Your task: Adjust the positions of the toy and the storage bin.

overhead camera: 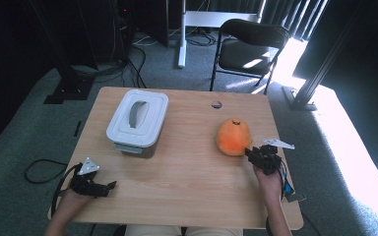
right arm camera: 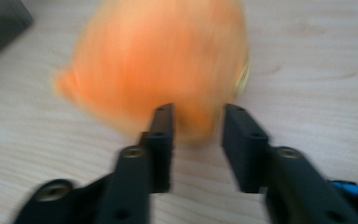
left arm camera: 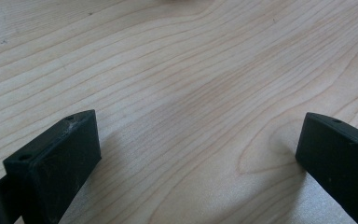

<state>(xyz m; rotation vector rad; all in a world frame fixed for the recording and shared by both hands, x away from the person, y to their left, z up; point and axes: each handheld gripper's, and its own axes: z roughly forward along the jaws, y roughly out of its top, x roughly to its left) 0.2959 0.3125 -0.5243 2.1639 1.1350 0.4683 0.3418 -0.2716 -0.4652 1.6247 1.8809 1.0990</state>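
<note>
A round orange fruit-like thing (overhead camera: 234,136) sits on the wooden table (overhead camera: 187,172), right of the middle. My right gripper (overhead camera: 250,152) points at its near right side; in the right gripper view the blurred orange thing (right arm camera: 158,60) lies just beyond the parted tips of the right gripper (right arm camera: 198,116), and its lower edge shows in the gap without either pad pressing on it. Near the table's front left corner my left gripper (overhead camera: 110,186) rests low, and in the left gripper view the left gripper (left arm camera: 198,149) stands wide open over bare wood.
A white lidded box (overhead camera: 138,119) with a grey handle stands at the back left of the table. A small round hole (overhead camera: 216,104) is near the far edge. A black folding chair (overhead camera: 248,46) stands beyond the table. Cables (overhead camera: 39,169) lie on the floor at left.
</note>
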